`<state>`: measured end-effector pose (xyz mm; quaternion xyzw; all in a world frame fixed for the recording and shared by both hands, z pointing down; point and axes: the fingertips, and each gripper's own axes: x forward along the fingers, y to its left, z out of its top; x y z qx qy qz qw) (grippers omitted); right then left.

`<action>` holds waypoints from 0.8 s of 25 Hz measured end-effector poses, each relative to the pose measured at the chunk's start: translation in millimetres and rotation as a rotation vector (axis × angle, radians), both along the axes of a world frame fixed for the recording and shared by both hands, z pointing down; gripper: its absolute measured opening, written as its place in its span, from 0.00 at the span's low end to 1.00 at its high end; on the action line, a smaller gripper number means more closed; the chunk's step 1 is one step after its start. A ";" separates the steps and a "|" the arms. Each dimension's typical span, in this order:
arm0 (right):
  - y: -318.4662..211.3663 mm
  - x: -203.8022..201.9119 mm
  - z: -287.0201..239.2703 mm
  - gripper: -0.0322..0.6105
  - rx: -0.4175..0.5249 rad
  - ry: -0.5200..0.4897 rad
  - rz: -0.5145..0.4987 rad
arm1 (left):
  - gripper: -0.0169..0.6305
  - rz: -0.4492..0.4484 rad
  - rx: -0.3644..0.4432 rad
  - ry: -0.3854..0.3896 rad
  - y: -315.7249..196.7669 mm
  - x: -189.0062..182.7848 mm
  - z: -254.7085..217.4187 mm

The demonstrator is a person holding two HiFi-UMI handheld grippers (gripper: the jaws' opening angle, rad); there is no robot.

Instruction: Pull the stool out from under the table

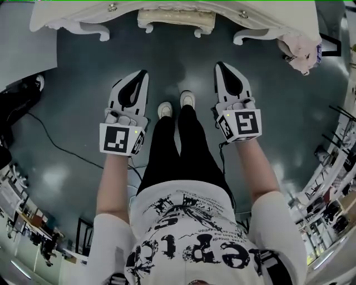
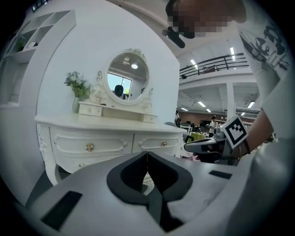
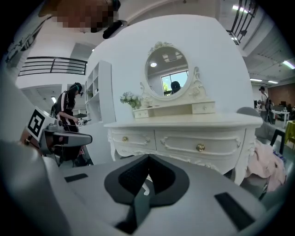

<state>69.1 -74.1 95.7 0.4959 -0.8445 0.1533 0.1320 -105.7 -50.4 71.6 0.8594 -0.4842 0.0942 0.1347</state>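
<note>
Left gripper [image 1: 143, 77] and right gripper [image 1: 220, 68], both closed and empty, well short of stool [image 1: 177, 19] tucked under table [image 1: 72, 14]; step likely approach, next needing jaws opened at seat edge.

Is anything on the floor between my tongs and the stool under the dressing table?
Nothing visible. Only bare floor lies between the left tongs, the right tongs and the stool under the dressing table; the pink cloth lies off to the right.
</note>
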 end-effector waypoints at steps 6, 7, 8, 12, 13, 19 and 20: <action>-38.8 11.2 151.9 0.07 -0.094 0.046 -0.008 | 0.06 -0.031 0.013 -0.051 -29.0 4.4 121.0; -47.2 13.5 175.1 0.07 -0.096 0.068 -0.017 | 0.06 -0.034 0.007 -0.041 -33.7 5.8 141.4; -56.3 16.2 198.0 0.07 -0.094 0.095 -0.027 | 0.06 -0.039 -0.001 -0.029 -38.5 6.9 161.7; -93.8 33.1 283.0 0.07 -0.102 0.171 -0.022 | 0.06 -0.071 -0.037 -0.004 -54.3 8.9 235.6; -101.4 39.0 302.1 0.07 -0.112 0.181 -0.008 | 0.06 -0.072 -0.043 -0.006 -56.9 10.0 251.4; -142.6 70.4 402.2 0.31 -0.152 0.252 0.059 | 0.06 -0.078 -0.077 0.005 -78.2 21.3 335.1; -148.3 72.9 414.5 0.35 -0.159 0.255 0.071 | 0.06 -0.077 -0.083 0.002 -81.2 23.5 347.0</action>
